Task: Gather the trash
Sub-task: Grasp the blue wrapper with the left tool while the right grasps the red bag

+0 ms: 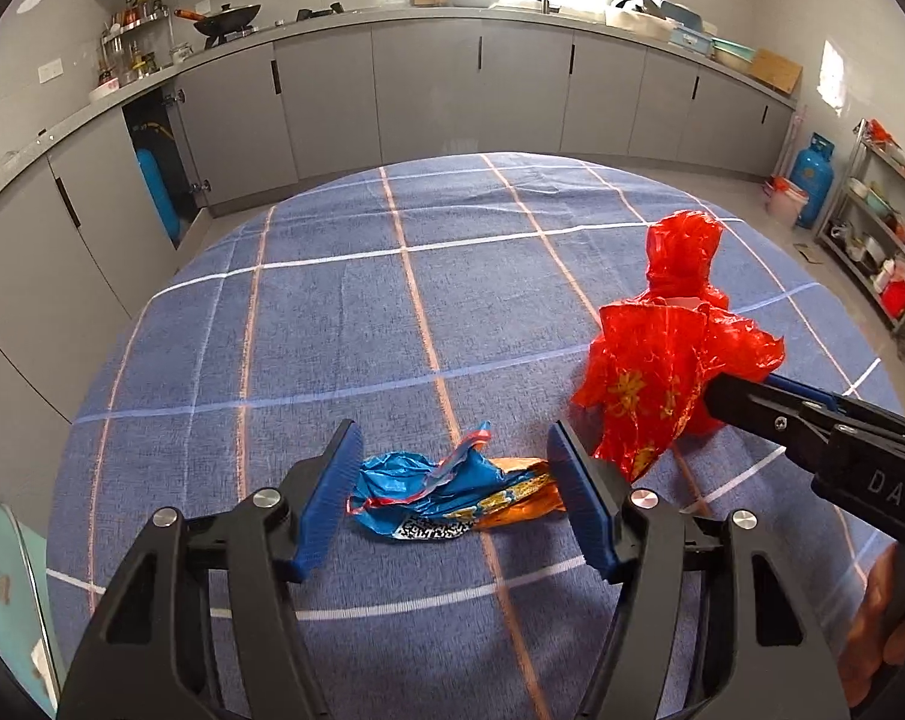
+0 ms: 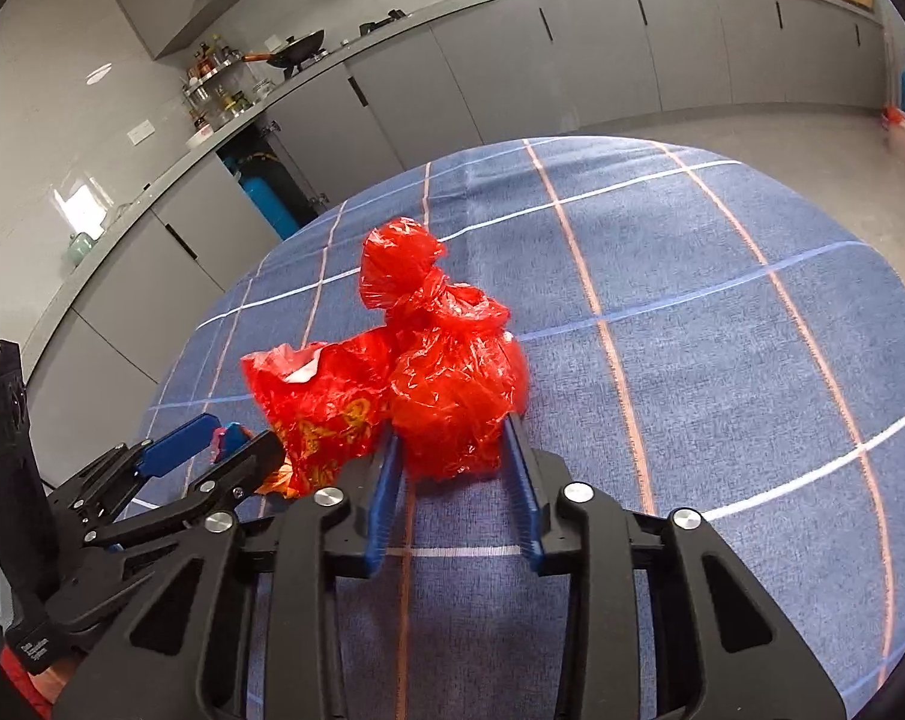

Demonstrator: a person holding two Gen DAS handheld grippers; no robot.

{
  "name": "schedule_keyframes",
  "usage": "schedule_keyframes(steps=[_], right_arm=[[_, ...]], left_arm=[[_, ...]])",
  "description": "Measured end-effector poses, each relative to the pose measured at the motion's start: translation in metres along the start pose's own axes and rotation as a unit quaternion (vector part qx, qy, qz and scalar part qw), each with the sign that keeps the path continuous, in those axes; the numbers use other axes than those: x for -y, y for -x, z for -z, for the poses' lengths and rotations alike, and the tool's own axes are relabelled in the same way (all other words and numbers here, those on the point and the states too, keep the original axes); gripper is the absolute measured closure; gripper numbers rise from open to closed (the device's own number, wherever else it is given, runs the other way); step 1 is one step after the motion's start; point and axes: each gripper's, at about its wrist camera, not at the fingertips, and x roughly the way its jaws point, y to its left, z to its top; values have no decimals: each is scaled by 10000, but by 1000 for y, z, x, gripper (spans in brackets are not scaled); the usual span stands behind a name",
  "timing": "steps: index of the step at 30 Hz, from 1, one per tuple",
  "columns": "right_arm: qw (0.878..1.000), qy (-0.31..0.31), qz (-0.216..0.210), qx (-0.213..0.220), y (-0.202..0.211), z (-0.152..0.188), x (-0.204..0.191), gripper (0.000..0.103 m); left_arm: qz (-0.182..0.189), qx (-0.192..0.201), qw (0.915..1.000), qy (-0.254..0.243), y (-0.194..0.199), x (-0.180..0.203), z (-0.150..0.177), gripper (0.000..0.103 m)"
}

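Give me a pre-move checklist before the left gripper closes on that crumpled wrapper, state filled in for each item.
1. Left gripper open wide enough for the crumpled snack wrapper: ok, its fingers stand on either side of it.
2. Wrapper lying free on the blue checked tablecloth: ok, nothing rests on it.
3. Right gripper gripping the red plastic bag: ok, its fingers press the bag's sides.
4. Bag mouth open to receive the wrapper: cannot tell; a gap with something white shows at one side, while the top looks knotted.
5. Left gripper's right finger apart from the bag: cannot tell; they overlap in the left wrist view.
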Motion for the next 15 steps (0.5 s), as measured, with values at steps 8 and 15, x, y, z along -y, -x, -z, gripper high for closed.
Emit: schedule_keyframes(steps=[8, 15], right_arm=[[10000, 1, 40, 47, -9, -2, -2, 84], [9998, -15, -43, 217, -1, 3, 1, 98]], left_arm=[[254, 26, 9996, -111, -1, 9, -1, 101], [199, 181, 9995, -159, 12, 11, 7, 101]])
